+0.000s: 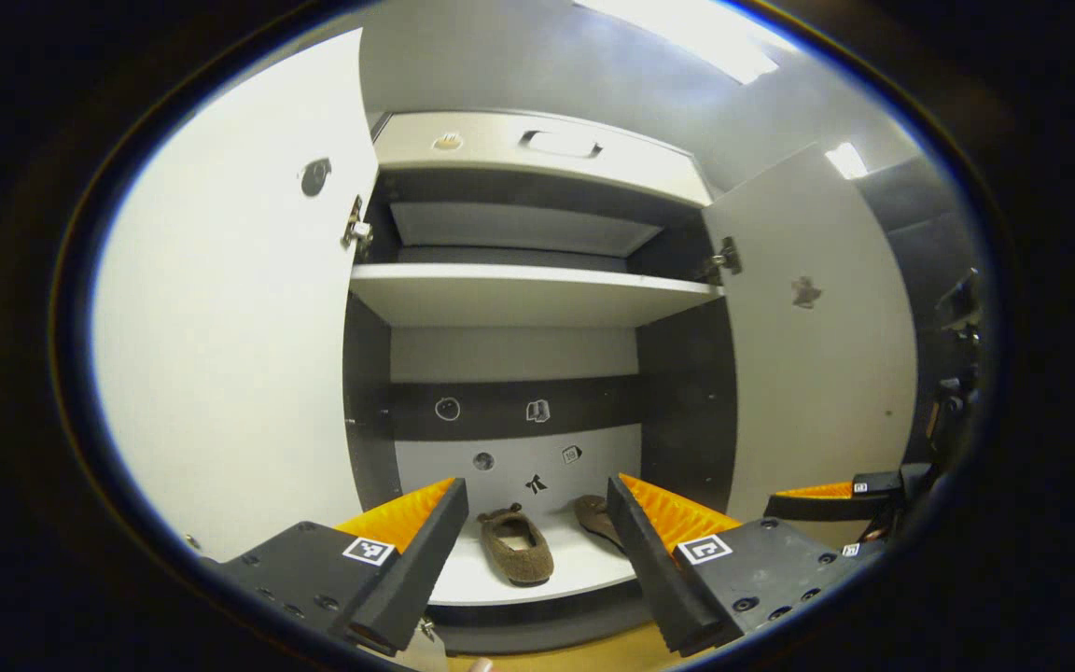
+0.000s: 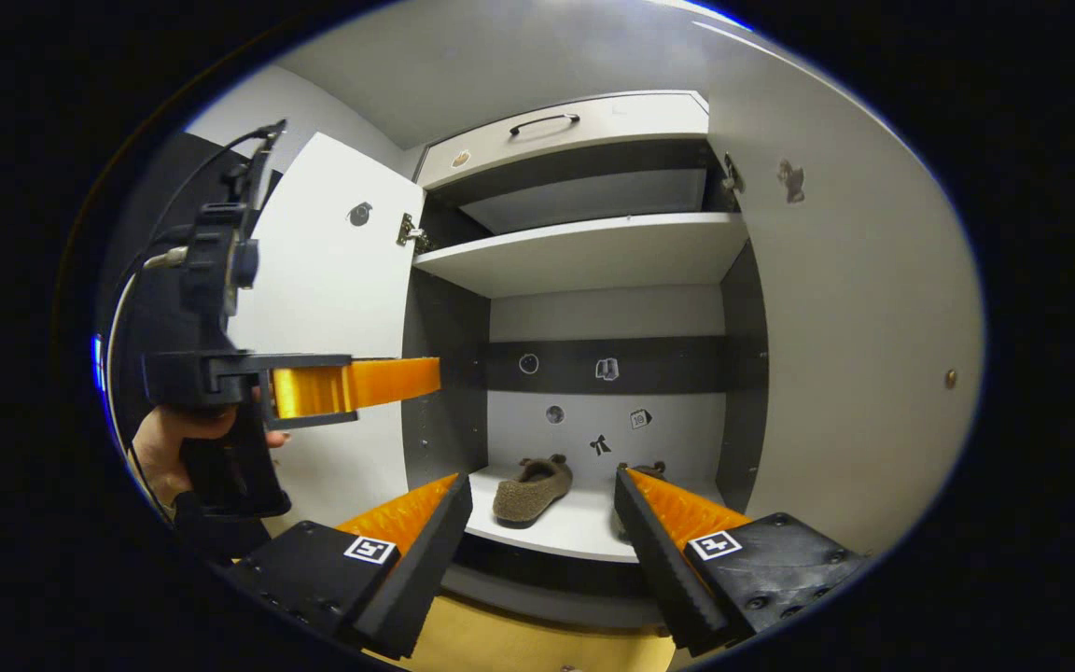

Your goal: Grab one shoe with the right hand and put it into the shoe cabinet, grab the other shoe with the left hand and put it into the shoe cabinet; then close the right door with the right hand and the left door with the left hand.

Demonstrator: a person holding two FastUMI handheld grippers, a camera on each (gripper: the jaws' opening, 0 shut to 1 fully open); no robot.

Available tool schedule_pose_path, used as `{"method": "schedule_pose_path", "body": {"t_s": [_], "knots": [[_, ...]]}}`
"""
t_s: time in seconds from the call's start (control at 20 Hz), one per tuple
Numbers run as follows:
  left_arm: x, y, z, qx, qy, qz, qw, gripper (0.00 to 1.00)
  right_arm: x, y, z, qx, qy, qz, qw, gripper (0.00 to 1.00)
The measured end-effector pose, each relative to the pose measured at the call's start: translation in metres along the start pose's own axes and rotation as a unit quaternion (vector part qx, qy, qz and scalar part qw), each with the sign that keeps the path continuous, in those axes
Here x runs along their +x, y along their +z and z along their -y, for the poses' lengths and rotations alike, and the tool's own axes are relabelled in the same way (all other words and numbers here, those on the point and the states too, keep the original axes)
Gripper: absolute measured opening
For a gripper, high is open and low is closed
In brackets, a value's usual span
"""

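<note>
On the bottom shelf of the shoe cabinet [image 1: 519, 294], between the wide-open left door [image 1: 230, 373] and right door [image 1: 817, 373], lying side by side and a little apart: one brown shoe [image 1: 516, 546] and the other shoe [image 1: 596, 518], both soft and fuzzy by the look, probably light. Likely no more handling needed for them; for the doors, stiff flat panels, better to push near the free edge, far from the hinges, than to pinch. Holding nothing, with jaws spread wide: the left gripper [image 1: 536, 483] and the right gripper [image 2: 537, 476].
</note>
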State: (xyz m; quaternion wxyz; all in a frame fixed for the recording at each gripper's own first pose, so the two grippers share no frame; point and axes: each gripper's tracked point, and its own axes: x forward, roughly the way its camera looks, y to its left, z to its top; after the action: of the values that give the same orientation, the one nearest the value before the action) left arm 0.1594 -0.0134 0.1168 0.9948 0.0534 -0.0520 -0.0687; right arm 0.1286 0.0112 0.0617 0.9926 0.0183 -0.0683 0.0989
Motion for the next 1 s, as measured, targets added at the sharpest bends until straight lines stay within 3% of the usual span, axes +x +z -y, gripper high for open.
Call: {"method": "schedule_pose_path", "body": {"t_s": [0.2,0.45,0.75,0.85,1.0], "knots": [[-0.065,0.002,0.018,-0.002,-0.02,-0.013,1.0,0.94,-0.047,0.012,0.009,0.011,-0.049,-0.008,0.999,0.98],[-0.127,0.004,0.028,-0.042,-0.052,-0.017,0.998,0.96,-0.116,0.025,0.056,-0.013,-0.139,-0.011,0.99,0.98],[-0.165,0.001,0.005,-0.047,-0.03,-0.031,0.998,0.96,-0.17,0.052,0.155,-0.077,-0.249,0.005,0.966,0.98],[-0.168,0.001,-0.006,-0.048,-0.016,-0.033,0.998,0.96,-0.171,0.053,0.182,-0.089,-0.264,0.002,0.96,0.97],[-0.167,0.0,-0.022,-0.05,0.01,-0.035,0.998,0.97,-0.159,0.046,0.205,-0.086,-0.255,-0.001,0.963,0.98]]}}
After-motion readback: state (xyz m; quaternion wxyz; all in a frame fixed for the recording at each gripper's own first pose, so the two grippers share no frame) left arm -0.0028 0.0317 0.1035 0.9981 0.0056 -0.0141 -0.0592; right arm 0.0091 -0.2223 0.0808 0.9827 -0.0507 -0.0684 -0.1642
